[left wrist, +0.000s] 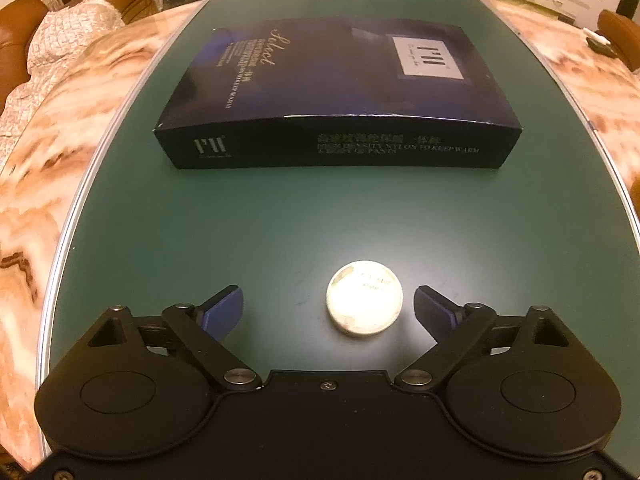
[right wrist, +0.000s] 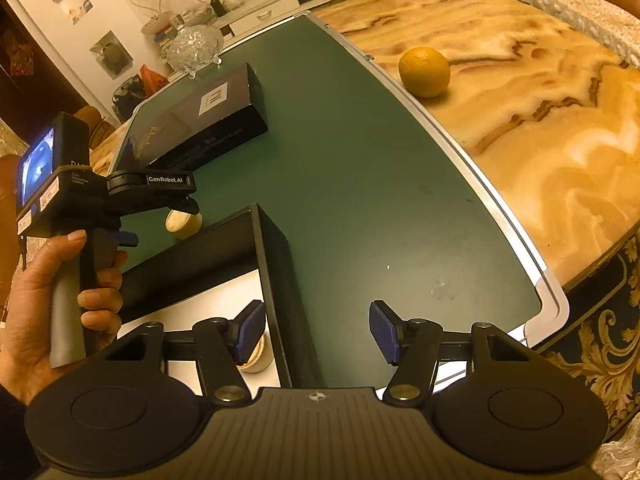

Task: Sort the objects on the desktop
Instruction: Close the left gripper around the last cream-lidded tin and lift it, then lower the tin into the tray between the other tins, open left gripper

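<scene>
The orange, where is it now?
In the right wrist view, the orange sits on the marble tabletop, upper right, just beyond the green mat's metal edge.

Box wall betw. right gripper fingers.

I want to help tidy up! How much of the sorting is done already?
One round item already sits in the open black box. Nothing is held: the left gripper is open around the small round tin, and the right gripper is open over the box wall. Left: the tin, the orange, maybe the dark blue box.
</scene>
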Demonstrator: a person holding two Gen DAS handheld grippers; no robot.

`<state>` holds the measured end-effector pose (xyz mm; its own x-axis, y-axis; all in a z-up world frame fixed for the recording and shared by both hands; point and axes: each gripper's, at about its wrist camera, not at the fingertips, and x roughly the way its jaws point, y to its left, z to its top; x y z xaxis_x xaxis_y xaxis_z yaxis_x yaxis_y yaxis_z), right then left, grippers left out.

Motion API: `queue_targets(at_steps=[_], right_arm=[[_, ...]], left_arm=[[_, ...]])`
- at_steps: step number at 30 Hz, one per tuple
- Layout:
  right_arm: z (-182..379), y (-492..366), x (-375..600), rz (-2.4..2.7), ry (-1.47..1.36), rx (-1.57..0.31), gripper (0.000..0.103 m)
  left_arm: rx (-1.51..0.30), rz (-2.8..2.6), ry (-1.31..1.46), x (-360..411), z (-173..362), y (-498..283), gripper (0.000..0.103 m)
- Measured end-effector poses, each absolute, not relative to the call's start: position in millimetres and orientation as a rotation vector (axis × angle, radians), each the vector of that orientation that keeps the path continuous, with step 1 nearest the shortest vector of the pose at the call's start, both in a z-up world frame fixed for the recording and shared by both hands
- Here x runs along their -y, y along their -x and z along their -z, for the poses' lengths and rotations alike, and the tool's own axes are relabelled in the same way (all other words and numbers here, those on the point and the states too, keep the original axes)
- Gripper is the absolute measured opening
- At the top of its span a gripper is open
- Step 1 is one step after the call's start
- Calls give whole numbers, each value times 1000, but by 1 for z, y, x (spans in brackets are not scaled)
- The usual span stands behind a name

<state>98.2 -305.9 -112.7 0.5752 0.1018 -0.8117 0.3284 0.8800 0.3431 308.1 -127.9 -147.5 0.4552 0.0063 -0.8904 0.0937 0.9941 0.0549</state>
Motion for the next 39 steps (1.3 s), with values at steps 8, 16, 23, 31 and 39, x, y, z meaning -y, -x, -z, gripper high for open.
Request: queue_targets(at_steps=[8,16,23,31,39], right_arm=[[118,-98,310,141,-513,-962,61],[121,-99,313,149,-520,-969,61],[121,-98,311,148,-517,-972,61],[118,-95,308,152,-511,-969,61],[109,-90,301,145,-515,-946,61]], left_arm=[[-1109,48,-105,130,152,-312,68],[-1107,57,-99,131,152,-312,48],[-1112,69,-86,127,150,-309,41],[-1100,78,-64,116,133,-301,41],[-1067,102,-102,103,90,-265,41]])
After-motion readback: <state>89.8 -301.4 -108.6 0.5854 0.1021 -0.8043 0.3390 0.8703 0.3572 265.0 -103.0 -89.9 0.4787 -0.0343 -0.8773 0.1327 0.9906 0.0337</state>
